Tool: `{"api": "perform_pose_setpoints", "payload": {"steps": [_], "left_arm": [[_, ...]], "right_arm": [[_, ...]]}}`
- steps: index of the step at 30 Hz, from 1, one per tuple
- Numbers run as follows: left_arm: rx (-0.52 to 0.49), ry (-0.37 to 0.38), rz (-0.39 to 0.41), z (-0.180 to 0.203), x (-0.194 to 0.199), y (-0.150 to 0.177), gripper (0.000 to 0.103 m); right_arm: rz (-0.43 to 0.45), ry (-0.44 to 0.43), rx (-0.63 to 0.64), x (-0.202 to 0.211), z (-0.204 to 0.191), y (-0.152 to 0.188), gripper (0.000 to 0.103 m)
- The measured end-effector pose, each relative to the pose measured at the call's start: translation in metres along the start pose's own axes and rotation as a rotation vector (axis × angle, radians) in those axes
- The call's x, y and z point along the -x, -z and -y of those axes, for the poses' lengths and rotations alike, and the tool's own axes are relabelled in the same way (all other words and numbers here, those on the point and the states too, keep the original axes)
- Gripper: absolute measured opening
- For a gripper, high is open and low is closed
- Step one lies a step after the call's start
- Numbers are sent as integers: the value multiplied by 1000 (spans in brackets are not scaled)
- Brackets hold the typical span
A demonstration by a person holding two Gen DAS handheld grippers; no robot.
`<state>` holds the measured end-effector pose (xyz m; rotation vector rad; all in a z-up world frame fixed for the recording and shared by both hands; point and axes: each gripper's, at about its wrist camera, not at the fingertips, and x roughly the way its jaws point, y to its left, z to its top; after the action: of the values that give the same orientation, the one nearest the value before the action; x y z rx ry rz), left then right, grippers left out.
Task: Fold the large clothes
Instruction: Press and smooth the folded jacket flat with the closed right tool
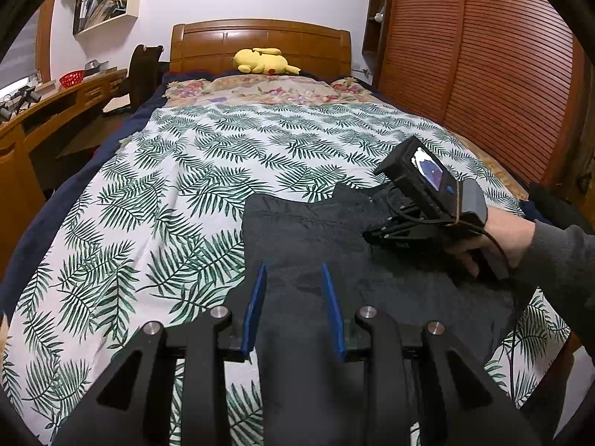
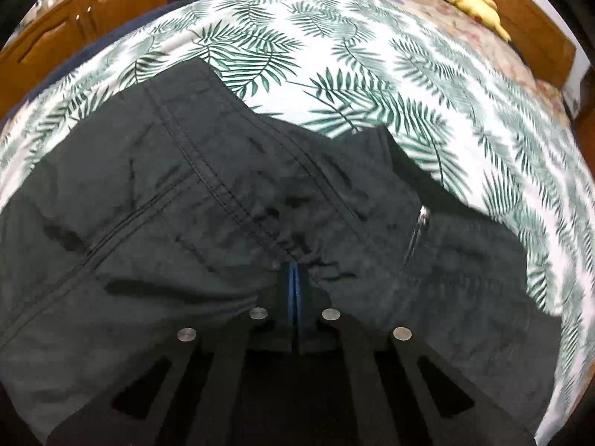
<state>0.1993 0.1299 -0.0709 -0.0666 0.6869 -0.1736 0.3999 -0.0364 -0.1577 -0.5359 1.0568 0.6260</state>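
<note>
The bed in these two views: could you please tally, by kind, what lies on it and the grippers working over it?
Black garment: 1
Yellow plush toy: 1
Leaf-print cover: 1
Grippers: 2, the left gripper open, the right gripper pinched shut on the garment
Total: 5

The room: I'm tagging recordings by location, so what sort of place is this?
A bedroom, most likely: a bed with a wooden headboard, a leaf-print bedspread, and a yellow plush toy by the pillows.
</note>
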Motion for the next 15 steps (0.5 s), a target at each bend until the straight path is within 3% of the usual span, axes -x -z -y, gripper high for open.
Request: {"api": "perform_pose_setpoints", "payload": {"steps": [15], "left_arm": [[-17,15,-5,9,-6,-2,29]], "right_arm": [[166,55,-16,14,-1,-43,0]]}}
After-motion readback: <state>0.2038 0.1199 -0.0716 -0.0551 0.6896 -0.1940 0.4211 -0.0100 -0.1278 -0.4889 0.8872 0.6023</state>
